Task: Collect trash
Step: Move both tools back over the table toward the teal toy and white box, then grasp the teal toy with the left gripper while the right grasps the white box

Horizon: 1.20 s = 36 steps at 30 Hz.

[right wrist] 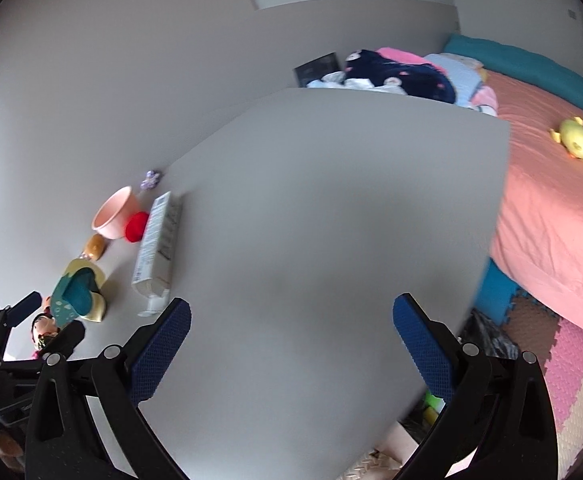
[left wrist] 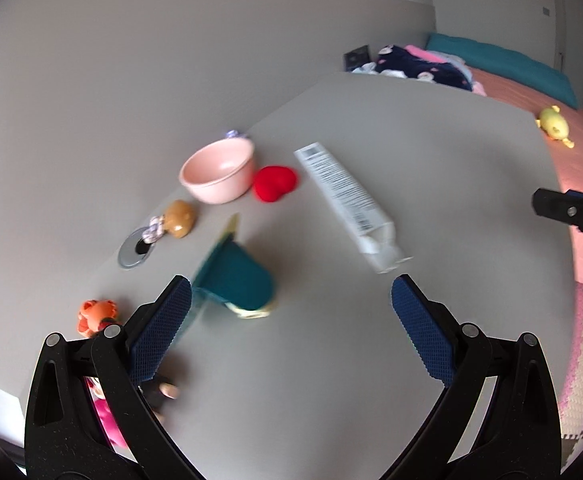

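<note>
Left wrist view: left gripper [left wrist: 291,304] hangs with fingers spread wide and empty over the grey table [left wrist: 431,140], a tipped teal cup [left wrist: 233,278] just beside its left pad, plus a grommet [left wrist: 135,250] and orange toy [left wrist: 95,316] that the right wrist view does not show. Right wrist view: right gripper [right wrist: 291,330] also spread wide and empty over bare table, with bed [right wrist: 551,208] and foam floor mat [right wrist: 571,368] at right. White carton [left wrist: 343,192] lies flat, long axis running far-left to near-right, torn spout end nearest, just right of pink bowl [left wrist: 217,170] and red heart [left wrist: 274,183].
</note>
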### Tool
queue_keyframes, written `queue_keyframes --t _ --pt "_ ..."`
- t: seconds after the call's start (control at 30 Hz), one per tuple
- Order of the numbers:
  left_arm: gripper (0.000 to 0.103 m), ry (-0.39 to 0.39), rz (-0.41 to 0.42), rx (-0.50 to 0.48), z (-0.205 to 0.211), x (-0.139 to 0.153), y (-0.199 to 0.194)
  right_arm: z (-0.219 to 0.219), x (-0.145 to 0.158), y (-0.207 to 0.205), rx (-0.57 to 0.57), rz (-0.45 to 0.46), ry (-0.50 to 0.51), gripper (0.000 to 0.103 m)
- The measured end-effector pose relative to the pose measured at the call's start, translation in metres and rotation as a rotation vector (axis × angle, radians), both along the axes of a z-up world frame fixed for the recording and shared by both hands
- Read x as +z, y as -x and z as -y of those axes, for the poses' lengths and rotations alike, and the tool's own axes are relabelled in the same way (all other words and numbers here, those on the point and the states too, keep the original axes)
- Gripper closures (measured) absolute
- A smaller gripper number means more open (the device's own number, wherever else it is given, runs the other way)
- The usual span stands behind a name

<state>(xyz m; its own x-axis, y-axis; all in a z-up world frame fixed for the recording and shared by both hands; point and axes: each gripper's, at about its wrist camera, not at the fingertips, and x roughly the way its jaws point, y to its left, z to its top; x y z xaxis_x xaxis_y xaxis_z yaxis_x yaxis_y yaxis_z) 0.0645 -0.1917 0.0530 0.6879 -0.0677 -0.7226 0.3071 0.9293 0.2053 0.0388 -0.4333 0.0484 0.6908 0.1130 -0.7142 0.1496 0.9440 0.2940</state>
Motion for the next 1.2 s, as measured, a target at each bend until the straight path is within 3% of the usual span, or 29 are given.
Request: queue_keyframes --t 0.4,0.47,0.53,0.6,0.87,0.97,1.03,1.1,1.17,1.2 --pt "0.006 -0.030 -0.047 -0.012 -0.021 -0.036 -0.039 -0.079 -0.005 -0.057 0.132 -0.069 0.052 0.002" --pt "0.015 -0.029 -0.043 -0.012 -0.022 -0.040 -0.043 -0.093 -0.006 -0.068 0.149 -0.074 0.068 0.002" --pt "0.038 -0.015 -0.065 -0.004 -0.026 -0.044 -0.049 -0.109 -0.008 -0.078 0.175 -0.084 0.100 0.002" --pt "0.046 0.020 -0.084 0.014 -0.033 -0.047 -0.054 -0.125 -0.010 -0.089 0.198 -0.082 0.141 0.002" --pt "0.047 0.073 -0.076 0.044 -0.045 -0.045 -0.055 -0.161 -0.020 -0.121 0.223 -0.075 0.220 0.006" --pt "0.047 0.068 -0.077 0.043 -0.044 -0.045 -0.054 -0.167 -0.026 -0.131 0.210 -0.090 0.248 0.015" --pt "0.047 0.070 -0.078 0.043 -0.047 -0.045 -0.052 -0.168 -0.031 -0.135 0.199 -0.103 0.254 0.033" --pt "0.047 0.071 -0.079 0.046 -0.047 -0.045 -0.053 -0.168 -0.037 -0.138 0.184 -0.126 0.264 0.043" --pt "0.047 0.072 -0.079 0.048 -0.048 -0.044 -0.053 -0.170 -0.035 -0.135 0.211 -0.102 0.280 0.075" --pt "0.047 0.074 -0.079 0.050 -0.049 -0.044 -0.053 -0.169 -0.034 -0.134 0.208 -0.102 0.280 0.075"
